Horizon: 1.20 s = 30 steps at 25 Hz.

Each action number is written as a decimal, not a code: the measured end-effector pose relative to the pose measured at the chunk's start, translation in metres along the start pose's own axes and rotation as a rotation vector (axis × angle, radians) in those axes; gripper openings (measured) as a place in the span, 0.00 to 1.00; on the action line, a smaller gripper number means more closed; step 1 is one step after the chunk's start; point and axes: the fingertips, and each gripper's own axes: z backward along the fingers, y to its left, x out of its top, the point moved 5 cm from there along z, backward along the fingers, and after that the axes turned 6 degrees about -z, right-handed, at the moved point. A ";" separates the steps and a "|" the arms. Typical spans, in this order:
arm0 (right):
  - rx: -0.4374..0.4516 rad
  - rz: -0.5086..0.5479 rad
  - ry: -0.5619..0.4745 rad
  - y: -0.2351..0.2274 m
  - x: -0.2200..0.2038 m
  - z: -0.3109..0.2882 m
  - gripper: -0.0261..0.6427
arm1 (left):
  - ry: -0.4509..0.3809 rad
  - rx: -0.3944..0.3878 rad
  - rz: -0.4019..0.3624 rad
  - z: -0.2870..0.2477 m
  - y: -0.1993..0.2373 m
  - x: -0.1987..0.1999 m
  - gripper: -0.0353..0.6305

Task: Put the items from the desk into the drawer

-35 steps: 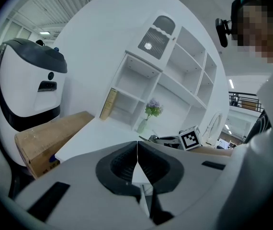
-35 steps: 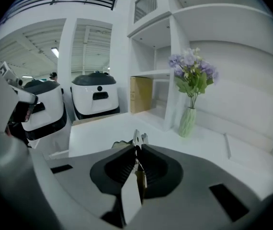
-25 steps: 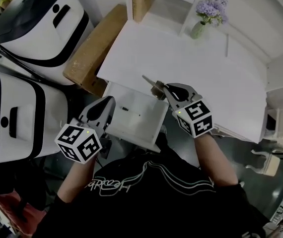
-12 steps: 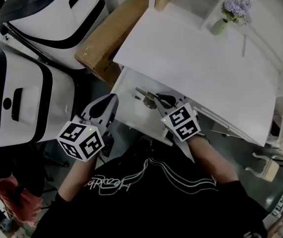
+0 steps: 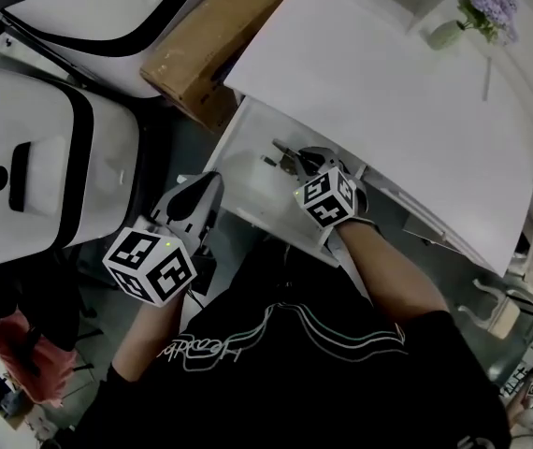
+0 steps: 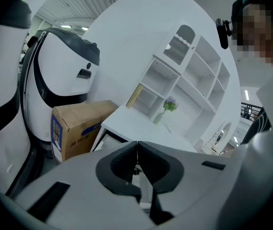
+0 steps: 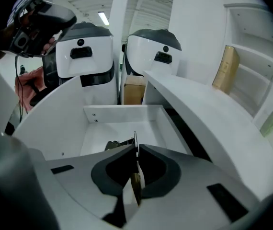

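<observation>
- Since a second ago, the right claw [image 5: 292, 160] has come off the white worktop [image 5: 388, 92] and down into the open drawer [image 5: 248, 183], carrying its load along.
- Seen in the right gripper view, the right claw [image 7: 136, 150] is closed on a thin flat item [image 7: 135, 139], held edge-on between its pads, with a brownish part lower down between the jaws.
- That item's tip sticks out past the jaws, above the drawer's pale floor and short of the far wall [image 7: 122, 113].
- In the head view, the same item [image 5: 277, 150] juts from the claw over the drawer's inside.
- Beside the drawer's near left corner, the left claw [image 5: 211, 180] sits with its jaws together and nothing between them.
- At the worktop's far edge stands a vase of purple flowers [image 5: 480, 9].
- Left of the drawer, a cardboard box [image 5: 201, 50] lies next to a white-and-black machine [image 5: 42, 171].
</observation>
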 end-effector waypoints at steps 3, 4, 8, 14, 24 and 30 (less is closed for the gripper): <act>-0.009 0.003 0.013 -0.003 -0.008 -0.020 0.11 | 0.020 -0.014 0.007 0.000 0.002 -0.007 0.09; -0.009 0.017 0.019 -0.002 -0.010 -0.026 0.11 | 0.022 -0.014 0.005 0.000 0.003 -0.009 0.09; -0.005 0.084 0.053 0.009 -0.021 -0.043 0.11 | 0.019 0.011 0.023 0.004 0.016 -0.015 0.09; 0.025 0.197 0.151 0.021 -0.039 -0.056 0.12 | 0.019 0.005 0.041 0.006 0.020 -0.025 0.09; 0.184 0.128 0.146 0.037 -0.032 -0.021 0.35 | 0.021 -0.077 -0.084 0.031 -0.011 -0.021 0.09; 0.296 -0.205 -0.149 0.040 -0.004 0.092 0.35 | 0.036 -0.123 -0.189 0.034 -0.060 -0.026 0.09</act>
